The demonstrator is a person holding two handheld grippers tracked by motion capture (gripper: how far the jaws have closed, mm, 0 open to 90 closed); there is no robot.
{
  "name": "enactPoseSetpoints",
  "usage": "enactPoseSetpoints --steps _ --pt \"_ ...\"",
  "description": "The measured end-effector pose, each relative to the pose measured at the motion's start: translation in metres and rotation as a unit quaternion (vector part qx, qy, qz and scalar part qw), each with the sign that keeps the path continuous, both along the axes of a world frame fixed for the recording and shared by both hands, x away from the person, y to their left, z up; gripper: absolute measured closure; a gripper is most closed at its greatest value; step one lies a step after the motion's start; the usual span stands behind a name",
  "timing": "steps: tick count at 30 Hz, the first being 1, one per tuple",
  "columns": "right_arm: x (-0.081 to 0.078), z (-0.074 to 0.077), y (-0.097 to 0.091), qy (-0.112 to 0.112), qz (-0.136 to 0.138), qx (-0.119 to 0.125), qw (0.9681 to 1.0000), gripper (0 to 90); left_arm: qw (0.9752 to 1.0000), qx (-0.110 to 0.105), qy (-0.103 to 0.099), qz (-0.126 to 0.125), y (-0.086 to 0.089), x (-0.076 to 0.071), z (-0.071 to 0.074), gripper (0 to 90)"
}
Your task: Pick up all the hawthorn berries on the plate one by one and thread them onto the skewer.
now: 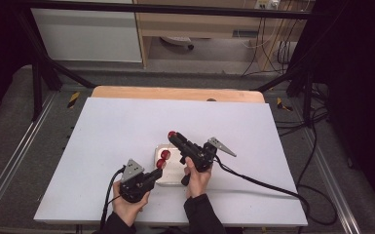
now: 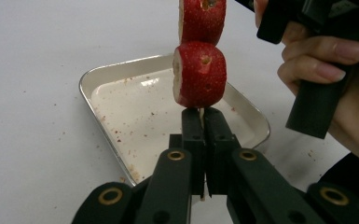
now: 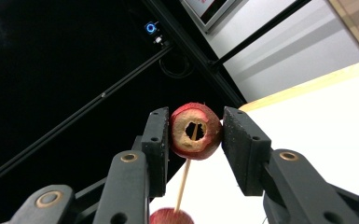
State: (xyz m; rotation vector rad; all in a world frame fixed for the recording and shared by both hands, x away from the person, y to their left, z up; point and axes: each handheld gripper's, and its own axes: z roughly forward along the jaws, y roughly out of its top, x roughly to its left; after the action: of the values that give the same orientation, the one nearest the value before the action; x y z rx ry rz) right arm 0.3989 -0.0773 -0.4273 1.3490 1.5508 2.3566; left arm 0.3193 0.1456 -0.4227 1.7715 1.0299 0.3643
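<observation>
Left gripper [image 2: 200,119] clamps thin skewer [image 2: 200,111] with hawthorn fruits [image 2: 199,74] above tray [image 2: 121,72]; right gripper [image 3: 196,133] pinches top fruit [image 3: 195,131]. Fruit soft, stick brittle: hold fruit's sides gently.

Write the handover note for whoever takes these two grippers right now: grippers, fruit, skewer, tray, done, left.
Left gripper: shut on the thin wooden skewer, held just below its lowest fruit, above the tray.
Right gripper: shut on the cored red fruit piece at the skewer's far end; the stick passes through its hole.
Two more red cored fruit pieces sit on the skewer, one close above the left gripper's jaws.
Shallow rectangular metal tray lies on the white table, holding crumbs and no fruit.
Done: three pieces are on the stick.
Left, probably: seat or pull the end piece (which, I cannot tell), then set the skewer down.
</observation>
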Motion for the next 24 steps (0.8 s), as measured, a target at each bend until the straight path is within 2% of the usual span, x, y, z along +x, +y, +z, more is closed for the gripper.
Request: enactPoseSetpoints --steps 7,18,20,24 --pt "-0.004 -0.004 0.002 0.005 0.011 -0.005 0.9999 62.7 0.9999 -0.009 0.001 0.005 -0.002 0.008 0.005 88.0" --pt "-0.006 -0.005 0.003 0.013 0.023 -0.029 0.9992 62.4 1.0 0.001 0.002 -0.003 -0.002 0.012 0.0 88.0" --pt "-0.006 -0.004 0.002 0.014 0.024 -0.041 0.9988 61.1 1.0 -0.001 0.004 -0.008 0.001 0.013 -0.002 88.0" --pt "-0.008 0.002 -0.001 0.012 0.024 -0.075 0.9968 50.6 0.9999 0.007 0.003 -0.01 0.008 0.013 -0.004 88.0"
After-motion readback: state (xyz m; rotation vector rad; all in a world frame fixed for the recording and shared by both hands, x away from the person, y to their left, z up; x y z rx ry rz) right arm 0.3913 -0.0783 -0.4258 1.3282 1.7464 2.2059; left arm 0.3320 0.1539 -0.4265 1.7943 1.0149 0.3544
